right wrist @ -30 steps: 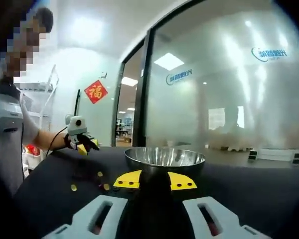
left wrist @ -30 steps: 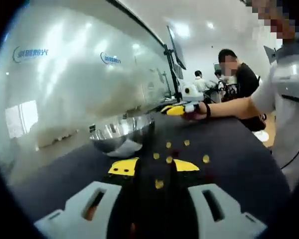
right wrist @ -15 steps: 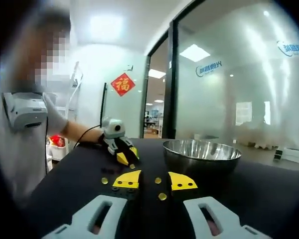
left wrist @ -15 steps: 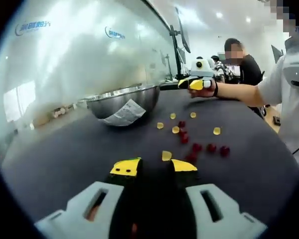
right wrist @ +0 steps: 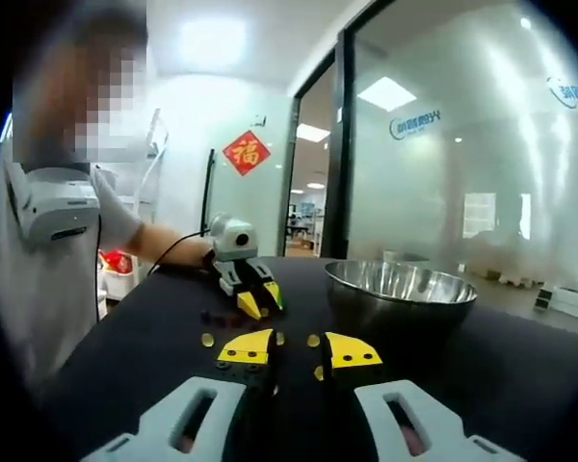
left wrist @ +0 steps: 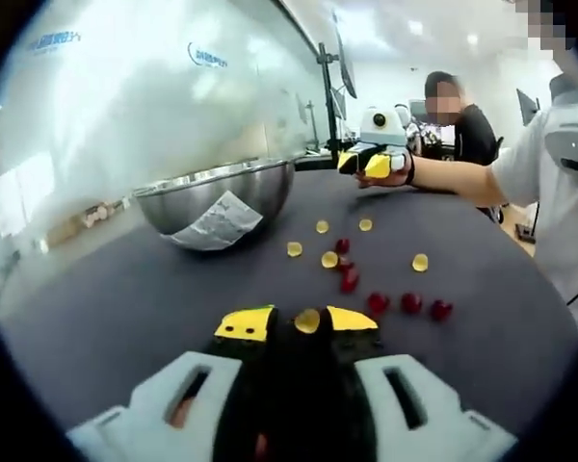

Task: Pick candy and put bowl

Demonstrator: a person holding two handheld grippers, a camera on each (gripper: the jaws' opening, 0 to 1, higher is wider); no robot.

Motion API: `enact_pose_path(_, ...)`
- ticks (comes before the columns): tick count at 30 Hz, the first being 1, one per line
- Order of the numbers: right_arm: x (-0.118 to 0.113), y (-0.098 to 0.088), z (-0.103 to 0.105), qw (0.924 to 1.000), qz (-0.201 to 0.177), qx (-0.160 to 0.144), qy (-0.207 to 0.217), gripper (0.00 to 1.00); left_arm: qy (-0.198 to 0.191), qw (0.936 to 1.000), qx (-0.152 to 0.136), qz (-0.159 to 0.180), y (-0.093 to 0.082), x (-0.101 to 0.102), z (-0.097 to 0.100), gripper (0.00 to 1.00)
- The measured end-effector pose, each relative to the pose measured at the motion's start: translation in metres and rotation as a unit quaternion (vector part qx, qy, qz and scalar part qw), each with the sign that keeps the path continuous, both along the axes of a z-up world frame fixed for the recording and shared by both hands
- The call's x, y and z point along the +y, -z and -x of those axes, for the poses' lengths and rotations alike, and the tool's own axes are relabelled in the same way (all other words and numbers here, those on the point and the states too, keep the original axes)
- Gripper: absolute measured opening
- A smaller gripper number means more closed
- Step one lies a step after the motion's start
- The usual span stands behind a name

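Left gripper view showed the left tongs [left wrist: 308, 322] apart around a small yellow candy [left wrist: 307, 320] on the desk [left wrist: 125, 308]. It looked light and slippery; pinch its sides. Bowl [left wrist: 215, 195] sat at eleven o'clock. Right tongs [right wrist: 299, 348] were apart.

Your views are bright under ceiling panels [right wrist: 386, 93], glare washes the glass wall [left wrist: 144, 106], fisheye edges bend, near jaws blur.

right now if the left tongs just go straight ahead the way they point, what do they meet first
The yellow candy, lying on the dark table right between the tips of the left tongs. Past it along that line lie more yellow and red candies. The steel bowl sits off to the left. Depth is uncertain.
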State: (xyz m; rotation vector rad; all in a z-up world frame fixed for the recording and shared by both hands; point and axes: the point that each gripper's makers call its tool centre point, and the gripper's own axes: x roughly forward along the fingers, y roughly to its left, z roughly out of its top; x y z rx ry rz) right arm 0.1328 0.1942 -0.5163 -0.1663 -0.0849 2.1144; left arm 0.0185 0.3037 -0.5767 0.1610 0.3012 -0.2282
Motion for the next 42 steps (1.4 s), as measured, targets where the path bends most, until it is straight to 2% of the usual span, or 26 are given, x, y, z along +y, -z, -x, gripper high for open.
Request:
enact_pose_path(6,-0.002,0.003,0.003,0.9999,0.002,-0.009,-0.005,0.15,0.006,1.0000,-0.001,0.000,0.001,-0.004,-0.001,0.07)
enact_pose_path(10,-0.002,0.010,0.003,0.9996,0.017,-0.021,-0.009,0.15,0.011,0.9999,-0.002,-0.006,0.001,-0.005,0.000,0.03)
enact_pose_path(12,-0.005,0.017,0.004,0.9986,0.033,-0.037,-0.018,0.16,0.012,0.9999,-0.003,-0.006,0.001,-0.005,0.000,0.03)
enact_pose_path(14,-0.013,0.024,0.006,0.9969,0.059,-0.038,-0.034,0.17,0.012,0.9999,-0.003,-0.006,0.002,-0.005,0.000,0.03)
enact_pose_path(17,-0.016,0.029,0.004,0.9959,0.066,-0.050,-0.035,0.17,0.012,0.9999,-0.004,-0.005,0.002,-0.005,0.001,0.03)
enact_pose_path(20,-0.017,0.043,0.002,0.9932,0.098,-0.051,-0.037,0.17,0.012,0.9999,-0.004,-0.004,0.002,-0.005,0.001,0.03)
enact_pose_path(22,-0.015,0.058,0.004,0.9889,0.133,-0.048,-0.043,0.17,0.012,0.9999,-0.004,-0.004,0.002,-0.005,0.001,0.03)
enact_pose_path(24,-0.009,0.061,0.011,0.9885,0.138,-0.035,-0.051,0.17,0.012,0.9999,-0.005,-0.004,0.002,-0.005,0.000,0.03)
enact_pose_path(26,-0.008,0.071,0.015,0.9848,0.155,-0.048,-0.060,0.18,0.012,0.9999,-0.006,-0.004,0.002,-0.005,0.000,0.03)
enact_pose_path(27,-0.002,0.069,0.018,0.9871,0.137,-0.055,-0.062,0.18,0.012,0.9999,-0.006,-0.004,0.002,-0.005,0.000,0.03)
enact_pose_path(30,0.003,0.069,0.021,0.9859,0.146,-0.047,-0.067,0.17,0.011,0.9999,-0.006,-0.004,0.002,-0.004,0.000,0.03)
enact_pose_path(33,0.005,0.069,0.025,0.9864,0.138,-0.054,-0.073,0.16,0.012,0.9999,-0.006,-0.006,0.002,-0.004,0.000,0.03)
enact_pose_path(38,0.007,0.068,0.030,0.9867,0.126,-0.067,-0.078,0.06,0.012,0.9999,-0.006,-0.005,0.002,-0.004,-0.001,0.03)
enact_pose_path(42,0.006,0.068,0.031,0.9867,0.119,-0.076,-0.082,0.04,0.011,0.9999,-0.006,-0.005,0.001,-0.003,-0.001,0.03)
